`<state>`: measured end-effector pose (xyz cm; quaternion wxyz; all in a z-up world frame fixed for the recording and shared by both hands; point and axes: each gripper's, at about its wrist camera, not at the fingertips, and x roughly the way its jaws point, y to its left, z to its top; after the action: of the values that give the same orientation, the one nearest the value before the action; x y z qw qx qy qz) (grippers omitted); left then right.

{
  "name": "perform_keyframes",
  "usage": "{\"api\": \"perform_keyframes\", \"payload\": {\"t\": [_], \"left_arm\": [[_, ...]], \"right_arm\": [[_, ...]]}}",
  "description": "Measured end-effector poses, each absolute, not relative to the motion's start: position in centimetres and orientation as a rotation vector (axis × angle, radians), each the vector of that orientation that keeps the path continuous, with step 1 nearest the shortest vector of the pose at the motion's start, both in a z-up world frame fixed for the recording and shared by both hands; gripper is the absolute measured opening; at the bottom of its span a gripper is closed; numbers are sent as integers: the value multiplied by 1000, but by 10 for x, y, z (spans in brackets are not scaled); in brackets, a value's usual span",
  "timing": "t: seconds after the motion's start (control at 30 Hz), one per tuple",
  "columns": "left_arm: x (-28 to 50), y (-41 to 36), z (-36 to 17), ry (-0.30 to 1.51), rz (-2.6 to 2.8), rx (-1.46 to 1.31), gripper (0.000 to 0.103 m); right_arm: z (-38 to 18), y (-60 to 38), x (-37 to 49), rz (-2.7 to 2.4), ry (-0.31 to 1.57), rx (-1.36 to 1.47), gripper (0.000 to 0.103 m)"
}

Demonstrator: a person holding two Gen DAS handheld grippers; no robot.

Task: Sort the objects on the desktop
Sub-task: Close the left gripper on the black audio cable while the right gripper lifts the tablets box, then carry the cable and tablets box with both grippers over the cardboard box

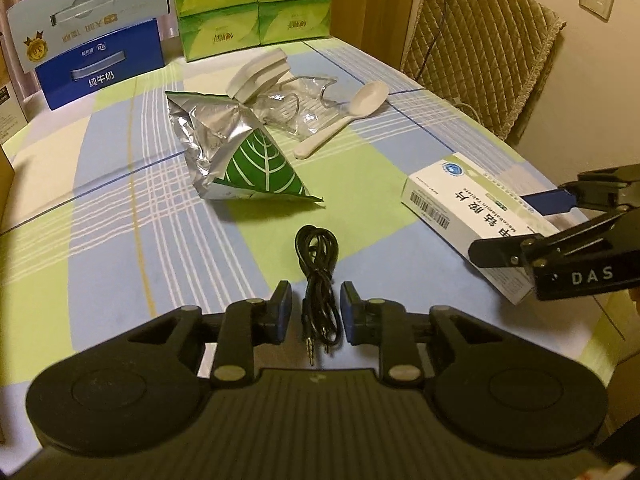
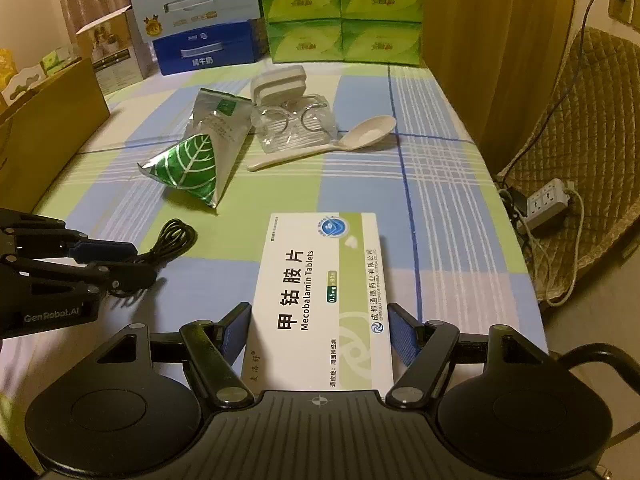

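Observation:
A coiled black audio cable [image 1: 318, 248] [image 2: 176, 236] lies on the checked tablecloth. My left gripper [image 1: 316, 312] [image 2: 142, 264] straddles its near end, jaws narrowly apart, with gaps showing beside the cable, so it is open. A white medicine box [image 2: 320, 272] [image 1: 460, 196] lies flat and lengthwise between the blue pads of my right gripper [image 2: 320, 332] [image 1: 502, 226]. Both pads press on its long sides. Whether the box rests on the cloth or hangs just above it, I cannot tell.
Farther back lie a silver foil bag with a green leaf [image 1: 240, 152], a clear plastic pack with rings [image 1: 296, 108], a white spoon [image 1: 352, 112] and a white holder [image 1: 260, 72]. Milk cartons [image 1: 100, 68] and tissue packs [image 1: 252, 4] line the back; a padded chair [image 1: 480, 40] stands right.

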<state>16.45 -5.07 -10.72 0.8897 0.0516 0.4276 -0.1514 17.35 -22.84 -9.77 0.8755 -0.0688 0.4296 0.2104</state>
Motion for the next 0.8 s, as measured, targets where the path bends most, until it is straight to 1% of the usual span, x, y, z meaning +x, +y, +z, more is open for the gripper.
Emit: {"api": "perform_keyframes", "payload": {"t": [0.27,0.33,0.37,0.8], "left_arm": [[166,-52,-110,886,-321,128,21],[165,-52,-110,888,-327,130,14],[164,-53,-110,889,-330,131,13],[160,-51,-108,896,-326,127,12]], "right_arm": [[-99,-227,180,430,883,-141,69],[-100,-224,181,432,887,-154,69],[-101,-222,182,432,891,-163,69],[-104,-212,188,403,918,-207,68]]}}
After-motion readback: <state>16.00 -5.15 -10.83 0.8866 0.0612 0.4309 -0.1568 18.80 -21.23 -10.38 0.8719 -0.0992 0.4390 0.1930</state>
